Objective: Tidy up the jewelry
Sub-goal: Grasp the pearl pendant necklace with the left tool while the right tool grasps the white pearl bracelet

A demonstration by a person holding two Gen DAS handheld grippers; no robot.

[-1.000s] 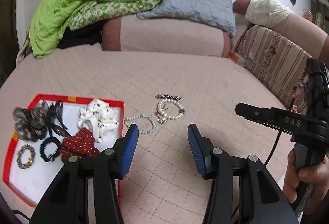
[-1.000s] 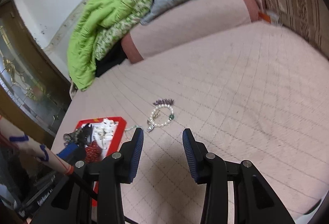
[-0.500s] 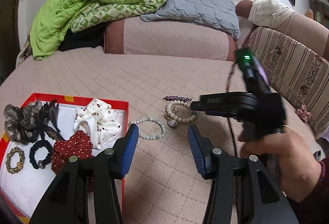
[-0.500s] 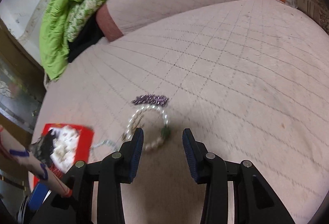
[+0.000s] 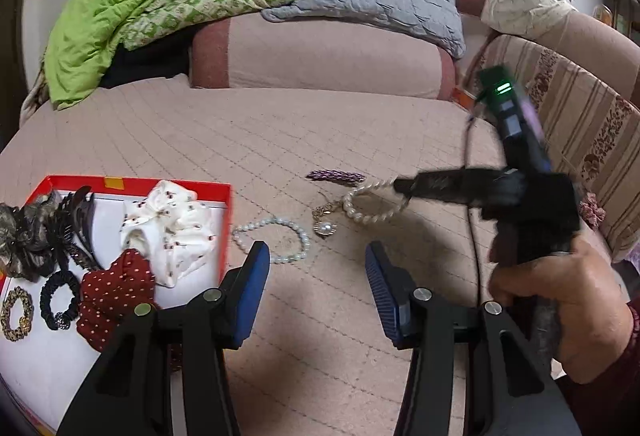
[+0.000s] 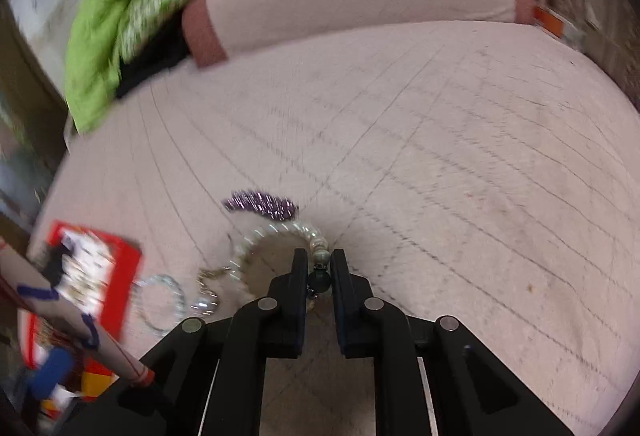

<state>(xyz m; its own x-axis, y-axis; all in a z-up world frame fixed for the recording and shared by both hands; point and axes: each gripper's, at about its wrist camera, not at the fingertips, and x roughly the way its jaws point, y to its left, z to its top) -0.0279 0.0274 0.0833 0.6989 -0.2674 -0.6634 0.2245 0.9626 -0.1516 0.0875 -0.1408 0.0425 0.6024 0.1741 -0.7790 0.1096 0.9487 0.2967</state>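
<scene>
Our right gripper (image 6: 319,266) has its jaws pinched on the pearl bracelet (image 6: 276,236), dark bead between them; our left gripper (image 5: 316,268) hangs half-open, empty.

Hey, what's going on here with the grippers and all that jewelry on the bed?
A person is sorting jewelry on a quilted bed with two hand-held grippers. The right hand-held gripper is shut on the pearl bracelet, pinching it at the dark bead, just below the purple hair clip. The left hand-held gripper hangs open above the bed, holding nothing. Another bead bracelet lies beside the red tray, which already holds scrunchies and hair ties.
</scene>
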